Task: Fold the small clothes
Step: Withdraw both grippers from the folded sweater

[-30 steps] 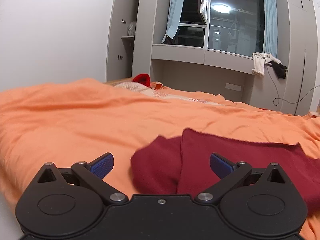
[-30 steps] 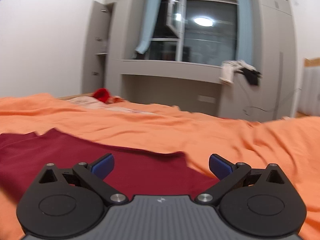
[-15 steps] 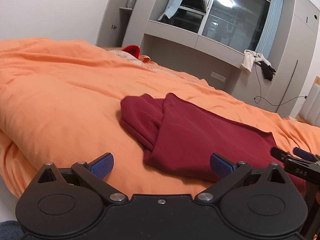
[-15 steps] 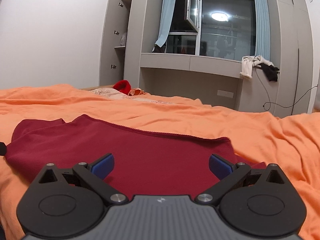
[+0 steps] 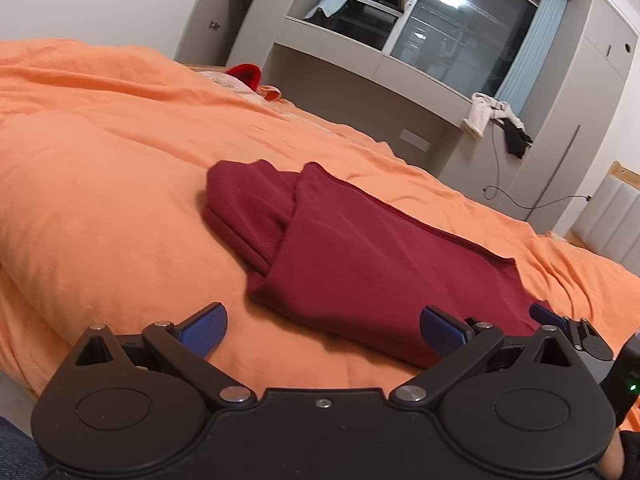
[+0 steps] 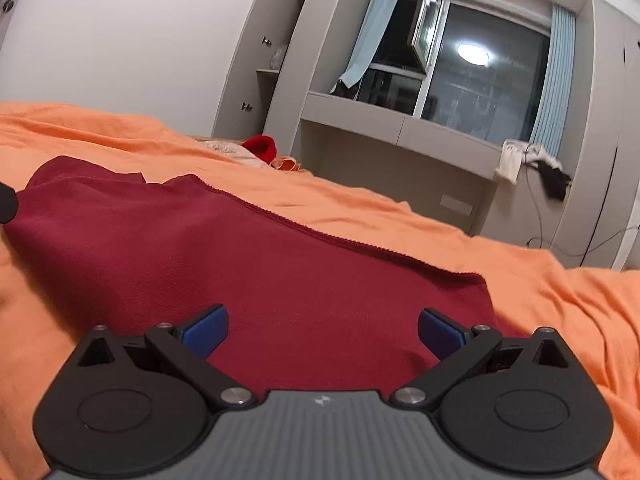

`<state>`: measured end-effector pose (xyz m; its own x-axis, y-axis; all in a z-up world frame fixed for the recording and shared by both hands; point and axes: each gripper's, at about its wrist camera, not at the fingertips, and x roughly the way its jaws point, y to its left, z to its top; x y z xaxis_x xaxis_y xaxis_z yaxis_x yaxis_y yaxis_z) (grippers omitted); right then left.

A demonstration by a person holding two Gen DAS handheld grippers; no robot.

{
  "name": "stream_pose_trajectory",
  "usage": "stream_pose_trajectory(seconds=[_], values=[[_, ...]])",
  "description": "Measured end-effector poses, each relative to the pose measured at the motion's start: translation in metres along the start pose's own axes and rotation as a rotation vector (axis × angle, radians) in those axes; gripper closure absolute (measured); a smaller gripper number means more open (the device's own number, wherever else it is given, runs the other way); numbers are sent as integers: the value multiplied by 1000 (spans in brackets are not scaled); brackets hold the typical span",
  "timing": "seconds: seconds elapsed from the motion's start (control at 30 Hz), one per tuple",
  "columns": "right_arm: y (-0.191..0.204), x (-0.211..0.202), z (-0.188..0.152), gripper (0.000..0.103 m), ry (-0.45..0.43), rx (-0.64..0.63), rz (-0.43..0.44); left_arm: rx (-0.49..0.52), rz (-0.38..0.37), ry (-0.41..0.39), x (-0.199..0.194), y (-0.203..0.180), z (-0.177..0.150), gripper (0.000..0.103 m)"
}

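The dark red garment (image 5: 360,264) lies folded on the orange duvet (image 5: 100,184), its long axis crosswise before me, the layered sleeve end toward my left. My left gripper (image 5: 323,330) stands spread wide and empty at its near edge. My right gripper (image 6: 323,330) is likewise agape over the cloth's right half, gripping nothing.

You had an orange duvet (image 5: 120,184) spread across the bed in front of you, wrinkled and reaching to the far side. Beyond it stood grey built-in cabinets (image 6: 276,52) with one door open, against a plain white wall (image 6: 120,32). The window (image 5: 460,28) was dark, a ceiling lamp (image 6: 473,54) mirrored in its glass, with pale blue curtains (image 6: 372,28) at both sides. Some clothes (image 5: 480,114) hung off the grey ledge below it.
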<state>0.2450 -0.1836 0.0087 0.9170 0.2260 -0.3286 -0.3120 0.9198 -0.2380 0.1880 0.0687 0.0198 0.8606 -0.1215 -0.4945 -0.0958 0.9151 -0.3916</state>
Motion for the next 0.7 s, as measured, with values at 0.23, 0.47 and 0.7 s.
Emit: stream_pose_trajectory(seconds=[0.23, 0.47, 0.7], values=[[1, 0, -3, 0, -12, 6, -2, -28, -54, 34, 6, 1, -2, 1], [-1, -3, -1, 0, -36, 8, 0, -18, -45, 36, 8, -2, -4, 1], [3, -11, 2, 0, -84, -31, 15, -34, -37, 39, 15, -9, -5, 1]])
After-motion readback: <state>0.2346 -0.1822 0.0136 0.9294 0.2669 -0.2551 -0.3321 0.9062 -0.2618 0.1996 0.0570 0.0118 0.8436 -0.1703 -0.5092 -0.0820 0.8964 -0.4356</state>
